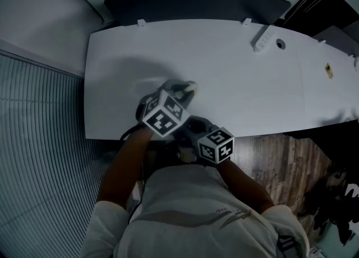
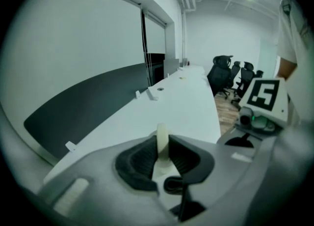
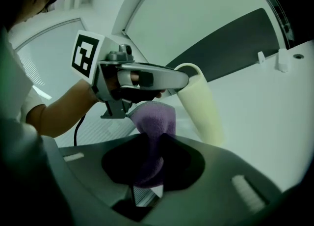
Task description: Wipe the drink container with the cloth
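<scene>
I see one small yellow label (image 1: 328, 70) toward the right end of the white desk (image 1: 235, 88); its print is too small to read. I count one cream drink container (image 3: 200, 103), one purple cloth (image 3: 154, 122) and two grippers. The left gripper (image 2: 162, 150) is clamped on the container's rim wall, holding it tilted over the desk near its front edge. The right gripper (image 3: 149, 146) is closed on the cloth at that same desk edge, just beside the container.

Purple cloth (image 3: 154, 122) fuzzy, soft; cream container (image 3: 201, 104) smooth, matt; white table (image 1: 224, 60) smooth, matt.
</scene>
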